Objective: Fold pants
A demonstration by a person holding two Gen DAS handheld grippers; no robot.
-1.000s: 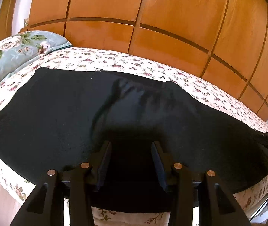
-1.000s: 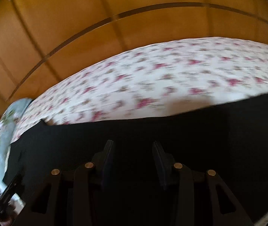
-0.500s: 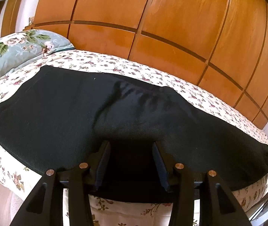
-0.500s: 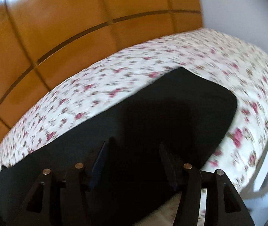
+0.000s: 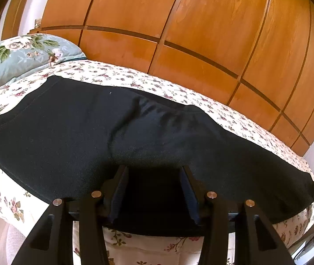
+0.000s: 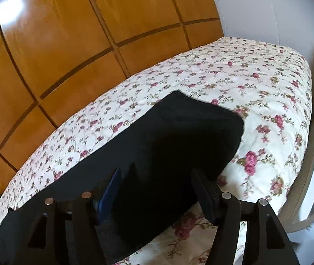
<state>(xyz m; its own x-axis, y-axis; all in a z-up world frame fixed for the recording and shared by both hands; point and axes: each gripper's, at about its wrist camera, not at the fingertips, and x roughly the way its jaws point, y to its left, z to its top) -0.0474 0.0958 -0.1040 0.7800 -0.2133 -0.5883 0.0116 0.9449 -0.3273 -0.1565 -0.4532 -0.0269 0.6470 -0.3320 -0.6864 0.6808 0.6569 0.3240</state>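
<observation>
Black pants point(image 5: 73, 128) lie flat along the near side of a bed, folded lengthwise leg on leg. The waist end is at the left in the left wrist view. The leg cuffs point(image 6: 214, 123) show in the right wrist view, where the pants point(image 6: 157, 150) run back to the left. My left gripper point(image 5: 154, 170) is open and empty, over the near edge at the crotch area. My right gripper point(image 6: 157, 173) is open and empty, just above the legs near the cuff end.
The bed has a white floral quilt point(image 6: 234, 75) with bare quilt beyond the cuffs. A blue-green floral pillow point(image 5: 13, 55) lies at the head. A wooden panelled wardrobe point(image 5: 179, 22) runs along the far side. A white wall point(image 6: 267, 6) stands past the foot.
My left gripper has drawn back and up from the pants, so more of the bed shows. My right gripper has swung right along the legs to the cuff end and opened wider.
</observation>
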